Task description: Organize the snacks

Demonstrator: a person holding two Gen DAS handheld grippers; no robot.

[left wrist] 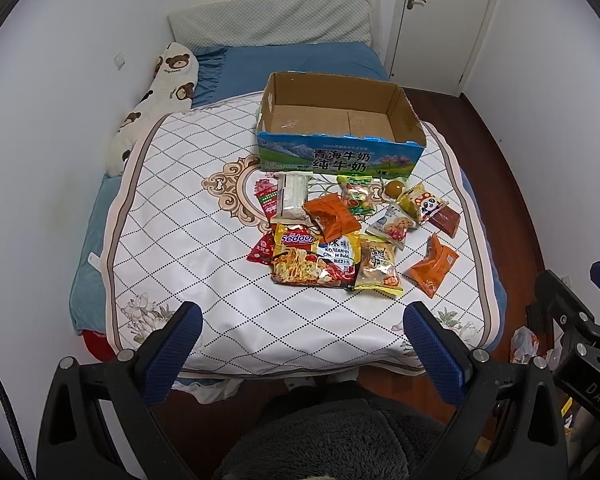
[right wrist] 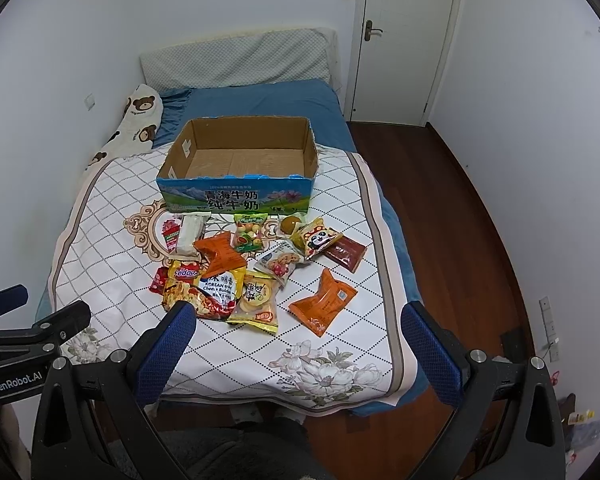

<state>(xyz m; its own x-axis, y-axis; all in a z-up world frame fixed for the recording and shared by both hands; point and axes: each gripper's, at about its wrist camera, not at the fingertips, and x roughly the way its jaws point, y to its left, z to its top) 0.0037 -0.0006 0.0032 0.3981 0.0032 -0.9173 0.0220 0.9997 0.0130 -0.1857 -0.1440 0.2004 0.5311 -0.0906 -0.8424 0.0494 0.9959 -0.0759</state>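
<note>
- Left gripper (left wrist: 302, 322) and right gripper (right wrist: 296, 320) both gape apart, holding nothing, short of the bed
- Snack packets lie before the empty milk carton (right wrist: 236, 196); the orange packet (right wrist: 324, 302) looks light, crinkly, slippery: pinch its sealed edge

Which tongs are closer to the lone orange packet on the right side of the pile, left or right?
Right, though not by much. The right tongs hang open just before the orange packet; the left tongs are open too, off to its left, facing the noodle bag.
</note>
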